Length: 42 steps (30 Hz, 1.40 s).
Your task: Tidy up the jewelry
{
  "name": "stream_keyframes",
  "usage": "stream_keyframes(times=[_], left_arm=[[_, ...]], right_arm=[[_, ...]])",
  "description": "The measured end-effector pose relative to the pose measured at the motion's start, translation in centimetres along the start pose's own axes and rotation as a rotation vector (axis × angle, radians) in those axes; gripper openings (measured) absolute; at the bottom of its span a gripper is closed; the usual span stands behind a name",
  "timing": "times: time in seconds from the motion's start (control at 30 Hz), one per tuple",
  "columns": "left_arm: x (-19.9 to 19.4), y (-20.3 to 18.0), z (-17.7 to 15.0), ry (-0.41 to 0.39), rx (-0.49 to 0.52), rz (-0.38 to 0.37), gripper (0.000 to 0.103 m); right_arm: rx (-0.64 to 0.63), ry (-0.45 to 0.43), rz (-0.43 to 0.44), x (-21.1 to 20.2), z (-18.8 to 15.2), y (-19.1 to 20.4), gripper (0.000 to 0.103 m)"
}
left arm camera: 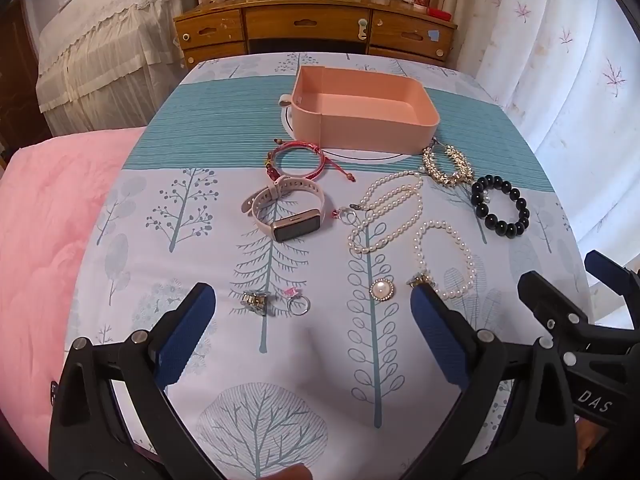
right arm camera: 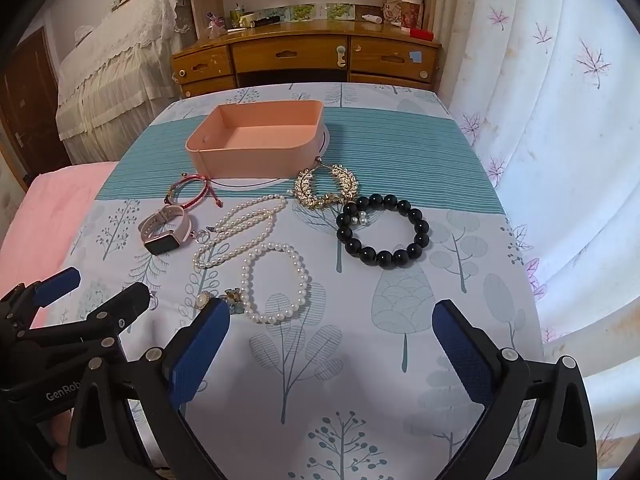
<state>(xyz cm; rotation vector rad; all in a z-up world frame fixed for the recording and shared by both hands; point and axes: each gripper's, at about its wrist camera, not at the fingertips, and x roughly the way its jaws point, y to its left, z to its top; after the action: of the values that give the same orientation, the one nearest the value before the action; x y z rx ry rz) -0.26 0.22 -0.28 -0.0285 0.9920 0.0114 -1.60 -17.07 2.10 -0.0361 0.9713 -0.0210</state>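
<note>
An empty pink box (left arm camera: 362, 110) (right arm camera: 256, 142) stands at the far middle of the table. In front of it lie a red cord bracelet (left arm camera: 298, 160), a pink smartwatch (left arm camera: 286, 212) (right arm camera: 164, 230), a pearl necklace (left arm camera: 386, 210) (right arm camera: 240, 232), a pearl bracelet (left arm camera: 446, 258) (right arm camera: 274, 282), a black bead bracelet (left arm camera: 500, 210) (right arm camera: 382, 230), gold rhinestone earrings (left arm camera: 444, 164) (right arm camera: 326, 186), a pearl brooch (left arm camera: 382, 290), and two rings (left arm camera: 276, 302). My left gripper (left arm camera: 312, 300) is open and empty above the rings. My right gripper (right arm camera: 332, 320) is open and empty near the pearl bracelet.
The table has a tree-print cloth (left arm camera: 280, 380). A pink quilt (left arm camera: 36, 240) lies to the left. A wooden dresser (left arm camera: 312, 28) stands behind the table, and white curtains (right arm camera: 560, 140) hang on the right.
</note>
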Motion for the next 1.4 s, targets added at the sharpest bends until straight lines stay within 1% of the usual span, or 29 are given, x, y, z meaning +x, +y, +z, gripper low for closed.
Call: stream_keyframes(times=[0.6,0.7,1.27,1.4], left_arm=[[0.3,0.2,0.1,0.009,-0.003,0.01,0.098],[0.3,0.2,0.1,0.01,-0.004,0.011,0.098],[0.8,0.2,0.1,0.014,-0.001,0.025,0.097],[1.0,0.1,0.2,0.019,-0.002,0.021,0.097]], right_arm=[[-0.002,0.003,-0.001,0.0,0.5,0.2,0.102],[0.0,0.005,0.0,0.3,-0.1,0.0,0.102],[-0.002,0.013,-0.004,0.4,0.0,0.1,0.102],[-0.003,0.022,-0.004,1.1,0.2,0.2,0.102]])
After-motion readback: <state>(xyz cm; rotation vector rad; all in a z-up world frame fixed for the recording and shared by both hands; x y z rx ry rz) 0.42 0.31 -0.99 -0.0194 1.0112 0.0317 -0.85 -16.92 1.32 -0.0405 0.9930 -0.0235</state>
